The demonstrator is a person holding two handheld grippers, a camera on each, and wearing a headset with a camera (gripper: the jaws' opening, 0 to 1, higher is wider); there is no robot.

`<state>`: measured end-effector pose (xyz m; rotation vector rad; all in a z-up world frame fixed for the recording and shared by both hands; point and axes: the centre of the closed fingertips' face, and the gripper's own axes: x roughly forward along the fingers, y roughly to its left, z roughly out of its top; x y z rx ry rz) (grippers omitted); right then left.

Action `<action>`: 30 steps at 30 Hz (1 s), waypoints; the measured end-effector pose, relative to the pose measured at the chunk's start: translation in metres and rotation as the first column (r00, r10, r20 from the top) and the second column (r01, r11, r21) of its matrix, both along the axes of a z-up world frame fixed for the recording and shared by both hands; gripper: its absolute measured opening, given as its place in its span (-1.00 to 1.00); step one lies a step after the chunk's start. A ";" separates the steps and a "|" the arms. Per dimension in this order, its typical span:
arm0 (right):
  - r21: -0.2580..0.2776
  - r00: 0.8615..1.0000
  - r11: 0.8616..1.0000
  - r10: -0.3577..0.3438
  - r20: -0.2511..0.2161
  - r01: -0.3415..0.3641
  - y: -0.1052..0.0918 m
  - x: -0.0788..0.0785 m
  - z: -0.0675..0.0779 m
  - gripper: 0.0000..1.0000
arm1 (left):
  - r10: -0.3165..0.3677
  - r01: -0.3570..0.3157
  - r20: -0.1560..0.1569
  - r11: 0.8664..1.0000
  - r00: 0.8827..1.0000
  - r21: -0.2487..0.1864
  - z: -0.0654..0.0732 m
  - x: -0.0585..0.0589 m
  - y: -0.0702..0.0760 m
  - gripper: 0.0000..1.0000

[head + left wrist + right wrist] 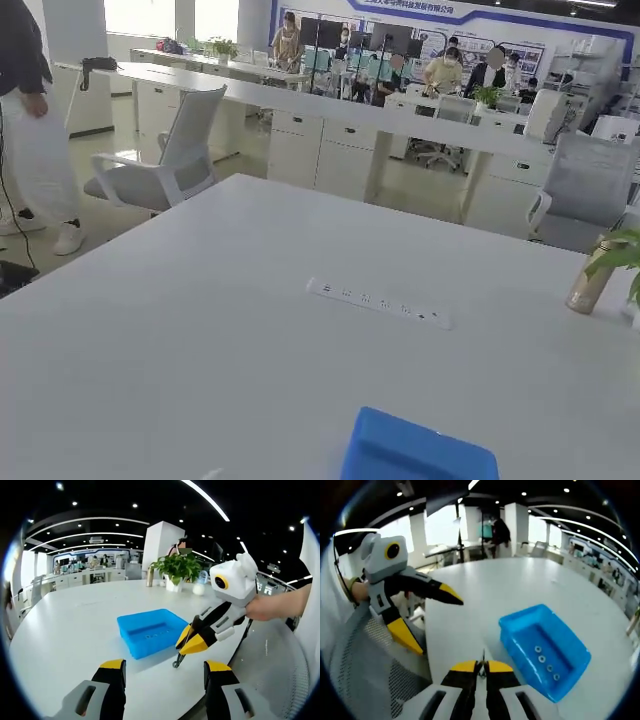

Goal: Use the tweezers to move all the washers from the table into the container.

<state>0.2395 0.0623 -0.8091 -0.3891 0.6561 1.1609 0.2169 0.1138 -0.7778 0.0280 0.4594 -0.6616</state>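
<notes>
White table [200,330] runs out ahead of me into an open office, with a power strip [378,303] lying well beyond the work. The blue container [555,690] sits near my edge of the table, and four washers [544,661] lie in a row on its floor.

My right gripper [481,667] has its jaws pressed together on the tweezers [177,662], whose tips hang just above the table beside the container's near corner. My left gripper [165,663] is spread wide and grips nothing, off to the side and well apart from the container.

I judge the step in hand to be hunting for any washer left to carry. To do it well I should tip my head down so the near table comes into sight. The tweezer tips should come in low and nearly flat, since a thin washer will likely skate away if poked from above. The pinch should be even so the tweezers do not twist in the jaws. The free gripper could steady the container's wall during a drop.

Whether any washer is left on the table I cannot tell. The head view cuts the container at its bottom edge, so the table nearest me falls outside it. From the right gripper view the tweezers are a thin sliver, and I cannot make out their tips.
</notes>
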 end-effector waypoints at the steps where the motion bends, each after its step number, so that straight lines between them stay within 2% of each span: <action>1: 0.004 1.000 1.000 -0.001 0.001 0.001 0.000 0.003 0.003 -0.96 | -0.001 0.001 0.002 1.000 1.000 0.000 0.000 0.000 0.000 0.25; 8: 0.041 1.000 0.999 -0.010 0.016 0.009 0.005 0.026 0.028 -0.96 | -0.003 0.003 0.009 1.000 1.000 -0.001 0.001 0.000 0.000 0.25; 12: 0.035 0.998 0.999 0.011 0.067 -0.013 0.009 0.045 0.044 -0.96 | -0.006 0.006 0.011 1.000 1.000 0.001 0.002 -0.001 -0.001 0.25; 17: 0.042 0.996 0.999 -0.001 0.085 -0.003 0.013 0.070 0.054 -0.96 | -0.013 0.013 0.012 1.000 1.000 -0.002 0.002 -0.002 -0.003 0.25; 21: 0.070 0.997 0.997 -0.034 0.063 0.029 0.022 0.089 0.051 -0.96 | -0.023 0.023 0.011 1.000 1.000 -0.003 0.002 -0.003 -0.004 0.25; 24: 0.050 0.998 0.997 -0.059 0.033 0.057 0.027 0.098 0.034 -0.96 | -0.030 0.030 0.012 1.000 0.999 -0.004 0.002 -0.003 -0.005 0.24; 27: 0.028 0.996 0.995 -0.091 -0.021 0.091 0.028 0.105 0.014 -0.96 | -0.033 0.033 0.011 0.999 0.999 -0.002 0.002 -0.003 -0.005 0.24; 30: 0.032 0.994 0.994 -0.101 -0.035 0.102 0.030 0.109 0.014 -0.96 | -0.030 0.030 0.009 1.000 1.000 -0.002 0.002 -0.003 -0.005 0.24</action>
